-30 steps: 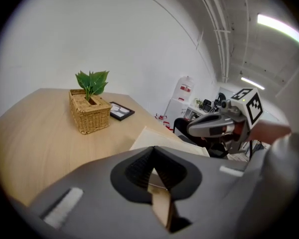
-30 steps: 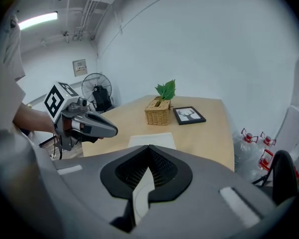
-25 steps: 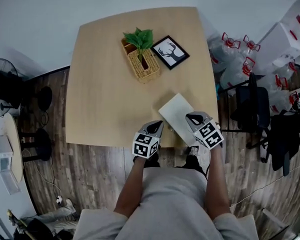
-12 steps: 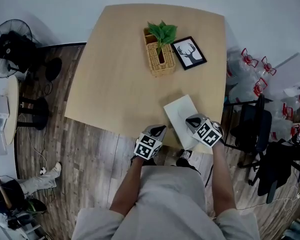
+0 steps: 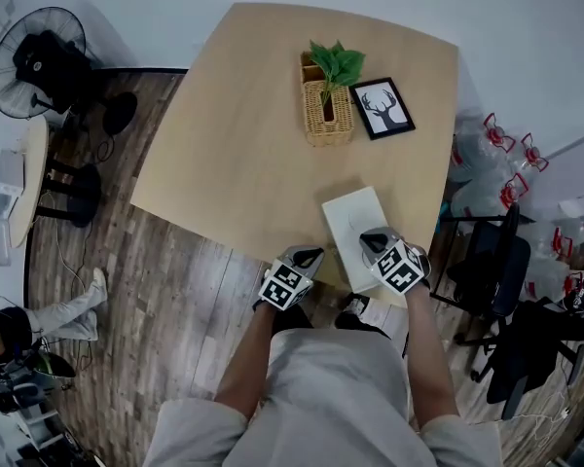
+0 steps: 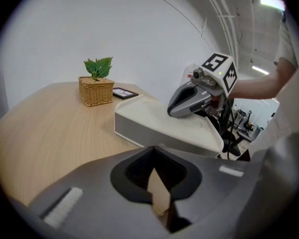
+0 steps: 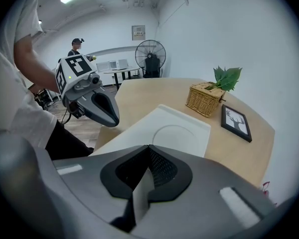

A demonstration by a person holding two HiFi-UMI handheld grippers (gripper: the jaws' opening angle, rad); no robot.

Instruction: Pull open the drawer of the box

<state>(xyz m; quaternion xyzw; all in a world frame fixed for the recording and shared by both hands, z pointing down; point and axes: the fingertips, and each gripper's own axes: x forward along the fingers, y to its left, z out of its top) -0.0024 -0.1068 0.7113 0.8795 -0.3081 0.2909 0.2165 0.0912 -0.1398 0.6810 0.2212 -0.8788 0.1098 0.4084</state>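
A flat white box [image 5: 353, 230] with a round dent in its lid lies at the near right edge of the wooden table [image 5: 243, 144]. No drawer front or handle shows in any view. My left gripper [image 5: 310, 254] hovers shut just left of the box's near end, over the table edge. The right gripper [image 5: 370, 237] is shut above the box's near end. In the left gripper view the box [image 6: 154, 126] lies ahead on the right, with the right gripper [image 6: 172, 111] over it. In the right gripper view the box [image 7: 172, 133] lies ahead and the left gripper [image 7: 111, 119] is at its left.
A wicker basket with a green plant [image 5: 328, 113] and a framed deer picture [image 5: 385, 108] stand at the table's far side. A black office chair [image 5: 492, 261] and water bottles [image 5: 501, 149] are to the right. A fan [image 5: 39, 52] stands far left.
The head camera has swung, so the table sits further right and turned in the picture. Both grippers stay shut in nearly the same places by the box's near end.
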